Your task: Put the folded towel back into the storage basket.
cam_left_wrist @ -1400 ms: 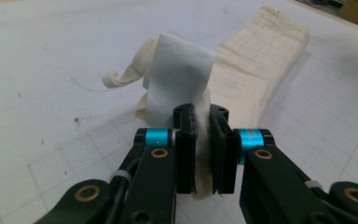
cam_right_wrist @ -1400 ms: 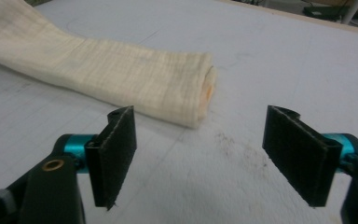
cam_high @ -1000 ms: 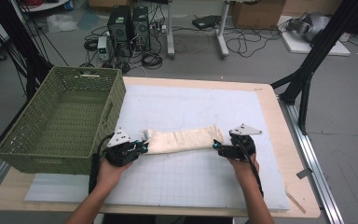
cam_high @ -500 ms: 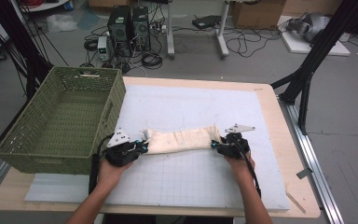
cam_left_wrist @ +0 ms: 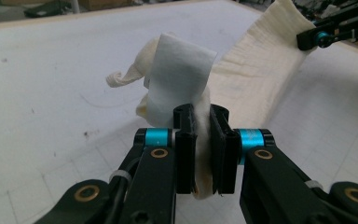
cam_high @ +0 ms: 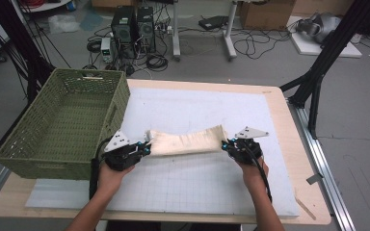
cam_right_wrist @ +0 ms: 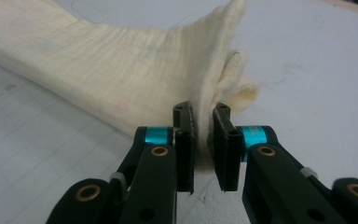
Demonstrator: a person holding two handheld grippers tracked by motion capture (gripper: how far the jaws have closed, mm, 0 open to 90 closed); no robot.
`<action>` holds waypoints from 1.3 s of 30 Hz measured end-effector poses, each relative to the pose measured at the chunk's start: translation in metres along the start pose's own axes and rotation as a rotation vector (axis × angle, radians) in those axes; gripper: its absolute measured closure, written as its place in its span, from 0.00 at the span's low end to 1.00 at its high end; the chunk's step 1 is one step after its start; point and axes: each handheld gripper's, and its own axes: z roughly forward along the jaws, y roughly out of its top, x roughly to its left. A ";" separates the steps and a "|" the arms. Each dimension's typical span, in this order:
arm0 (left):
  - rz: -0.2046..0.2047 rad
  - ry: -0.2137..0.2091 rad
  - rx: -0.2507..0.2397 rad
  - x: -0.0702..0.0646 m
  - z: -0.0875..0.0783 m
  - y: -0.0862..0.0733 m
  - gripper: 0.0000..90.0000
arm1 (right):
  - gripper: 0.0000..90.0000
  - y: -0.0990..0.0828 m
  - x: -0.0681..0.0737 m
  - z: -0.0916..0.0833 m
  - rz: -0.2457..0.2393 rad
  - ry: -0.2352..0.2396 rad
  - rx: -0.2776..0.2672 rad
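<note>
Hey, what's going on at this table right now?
A person is handling a cream-coloured cloth with a claw in each hand. The left claw is shut on one end and the right claw, whose jaws have just been closing, is pinched on the other end. The cloth stretches between them over the white mat. A green basket stands at the left of the table.

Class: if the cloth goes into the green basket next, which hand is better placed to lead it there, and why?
Probably the left. The left gripper pinches the cloth end right beside the basket. The right gripper grips the far end, a cloth's length away, so it would follow.
</note>
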 end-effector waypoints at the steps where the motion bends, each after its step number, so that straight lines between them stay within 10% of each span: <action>1: 0.000 0.000 0.000 0.000 0.000 0.000 0.91 | 0.90 0.001 0.000 -0.002 0.003 0.001 -0.012; 18: 0.033 -0.008 -0.154 -0.005 -0.027 0.032 0.91 | 0.89 0.031 -0.002 -0.031 -0.052 0.016 -0.162; 39: 0.104 -0.003 -0.218 -0.014 -0.044 0.049 0.91 | 0.89 0.067 -0.009 -0.040 -0.080 0.023 -0.256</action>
